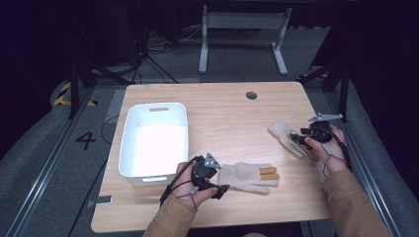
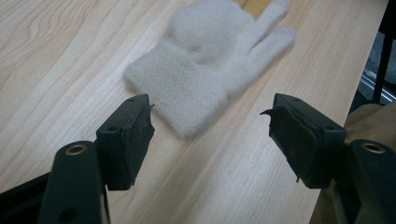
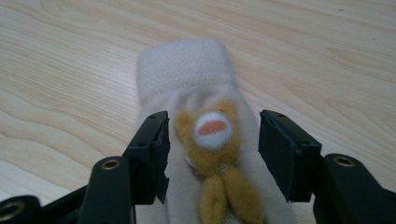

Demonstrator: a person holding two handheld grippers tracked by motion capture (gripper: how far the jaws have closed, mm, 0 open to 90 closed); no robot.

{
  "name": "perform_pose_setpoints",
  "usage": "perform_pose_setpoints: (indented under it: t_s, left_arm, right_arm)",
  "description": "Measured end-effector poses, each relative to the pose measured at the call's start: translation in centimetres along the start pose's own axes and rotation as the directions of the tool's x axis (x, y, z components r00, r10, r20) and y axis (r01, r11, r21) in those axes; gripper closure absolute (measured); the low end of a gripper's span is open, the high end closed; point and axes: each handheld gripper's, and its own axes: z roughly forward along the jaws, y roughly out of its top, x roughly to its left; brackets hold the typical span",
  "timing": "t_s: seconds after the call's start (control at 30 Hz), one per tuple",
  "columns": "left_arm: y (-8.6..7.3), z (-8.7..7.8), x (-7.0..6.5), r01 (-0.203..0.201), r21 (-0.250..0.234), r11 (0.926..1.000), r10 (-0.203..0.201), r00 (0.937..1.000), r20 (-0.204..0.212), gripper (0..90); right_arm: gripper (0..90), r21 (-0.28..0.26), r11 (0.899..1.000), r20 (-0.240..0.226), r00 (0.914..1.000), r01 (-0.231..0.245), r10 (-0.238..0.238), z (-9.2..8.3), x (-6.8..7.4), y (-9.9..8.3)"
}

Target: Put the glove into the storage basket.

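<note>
A cream knitted glove with two orange fingertips lies flat near the table's front edge, cuff toward my left gripper. In the left gripper view that glove lies just beyond the left gripper, whose jaws stand open and apart from the cuff. A second cream glove lies at the right, under my right gripper. In the right gripper view this glove carries a small orange bear. The right gripper is open, its jaws on either side of the bear without pressing it.
A white plastic bin stands on the left half of the wooden table, just beyond my left hand. A dark round grommet sits near the far edge. Bare wood lies between the two gloves.
</note>
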Motion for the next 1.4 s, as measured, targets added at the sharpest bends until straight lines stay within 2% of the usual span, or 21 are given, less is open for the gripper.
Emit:
perform_pose_setpoints:
  t_s: [0.23, 0.43, 0.67, 0.87, 1.1, 1.4]
  left_arm:
    - [0.0, 0.0, 0.0, 0.003, 0.001, 1.0000, -0.003, 1.0000, 0.003, 30.7]
    - [0.0, 0.0, 0.0, 0.003, 0.001, 1.0000, -0.003, 1.0000, 0.004, 30.7]
    - [0.0, 0.0, 0.1, 0.003, 0.000, 1.0000, -0.003, 1.0000, 0.003, 30.7]
    - [0.0, -0.1, 0.1, 0.003, -0.004, 1.0000, -0.003, 1.0000, 0.000, 30.7]
    - [0.0, -0.3, 0.1, 0.002, -0.007, 1.0000, -0.002, 1.0000, -0.001, 30.8]
    - [0.1, -0.4, 0.1, 0.002, -0.013, 0.9999, -0.002, 1.0000, 0.002, 30.8]
  right_arm:
    - [46.4, 0.032, 0.999, -0.001, 0.9999, 0.013, -0.013, 0.8, 0.0, -0.4]
    - [60.2, 0.078, 0.996, -0.019, 0.9993, 0.035, -0.034, 1.3, -0.1, -0.8]
    - [69.2, 0.080, 0.995, -0.017, 0.9977, 0.067, -0.066, 1.1, 0.0, -0.7]
    - [73.0, 0.059, 0.996, -0.035, 0.9969, 0.073, -0.071, 0.6, 0.0, -0.5]
    - [73.4, 0.032, 0.995, -0.043, 0.9951, 0.090, -0.089, -0.4, 0.2, 0.0]
    - [73.6, -0.011, 0.993, -0.080, 0.9900, 0.116, -0.116, -2.3, 0.6, 0.8]
